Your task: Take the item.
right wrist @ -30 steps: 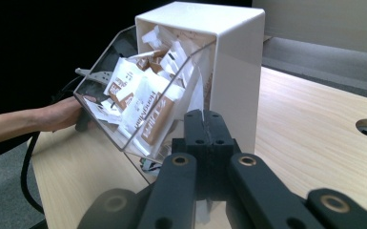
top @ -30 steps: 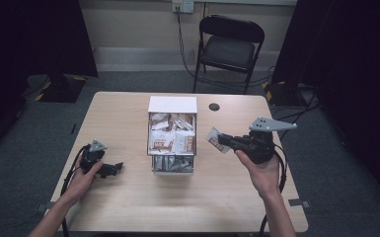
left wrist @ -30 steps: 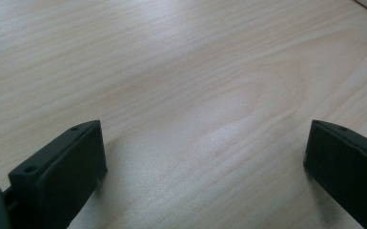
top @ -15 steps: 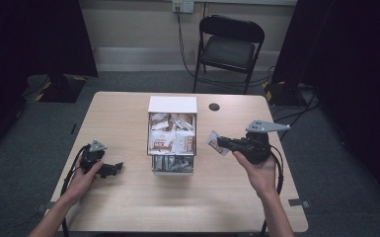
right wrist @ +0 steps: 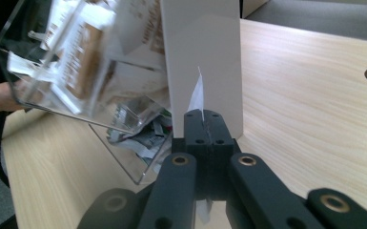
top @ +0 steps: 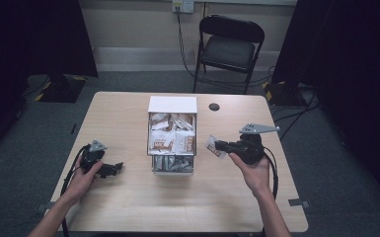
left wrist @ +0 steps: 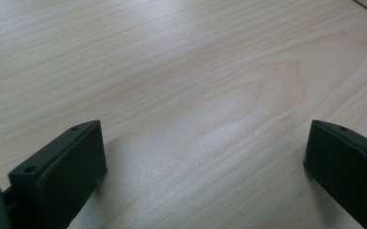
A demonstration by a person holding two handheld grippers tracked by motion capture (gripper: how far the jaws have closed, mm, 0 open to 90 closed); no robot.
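Clear box [top: 172,143] w/ packets sitting mid-bench [top: 128,207]. Right tool [top: 220,146], just right of box, pinching a packet [top: 213,146]. Left tool [top: 116,169], left of box, gaping wide, holding nothing.

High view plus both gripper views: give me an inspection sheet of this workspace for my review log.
Surface: light wood table, round grommet hole near the far edge.
Job's things: clear organiser box at centre, holding packets; one packet outside it.
Clutter: nothing seen.
Grippers: left gripper rests on the table, jaws wide open; right gripper raised beside the box, shut on the packet.
Cables: black cable trails from the left gripper, another from the right.
Surroundings: folding chair, grey carpet, dark curtains.
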